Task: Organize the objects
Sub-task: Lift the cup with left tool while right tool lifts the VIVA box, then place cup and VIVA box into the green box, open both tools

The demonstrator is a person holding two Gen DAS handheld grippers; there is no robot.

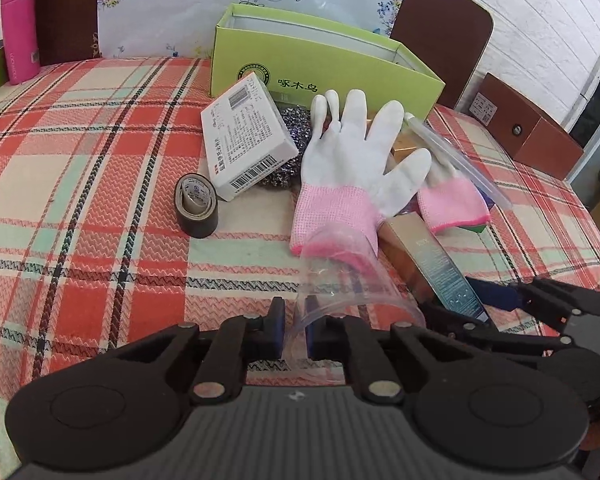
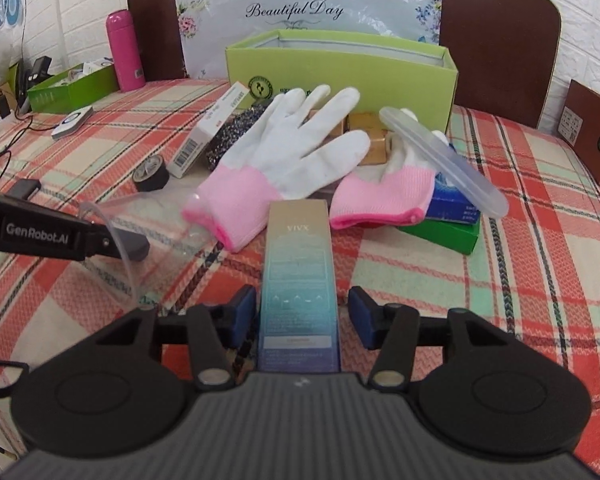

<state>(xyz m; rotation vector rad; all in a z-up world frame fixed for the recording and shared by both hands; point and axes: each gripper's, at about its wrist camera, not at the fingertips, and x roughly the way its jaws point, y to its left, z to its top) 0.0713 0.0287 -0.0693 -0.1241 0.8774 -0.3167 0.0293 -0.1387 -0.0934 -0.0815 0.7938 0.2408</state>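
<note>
Clear plastic bag [image 1: 340,280] is pinched at its edge between the closed pads of the left gripper [image 1: 295,330], low over the plaid-covered bench [image 1: 100,200]. Right gripper [image 2: 302,316] stands open astride a tall gradient carton [image 2: 298,280], not clamping it. Pink-cuffed gloves [image 2: 284,152] lie beyond, before the green box [image 2: 340,68].

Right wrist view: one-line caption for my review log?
Open right gripper straddles a tall VIVX box on the plaid tablecloth, gloves beyond.
</note>
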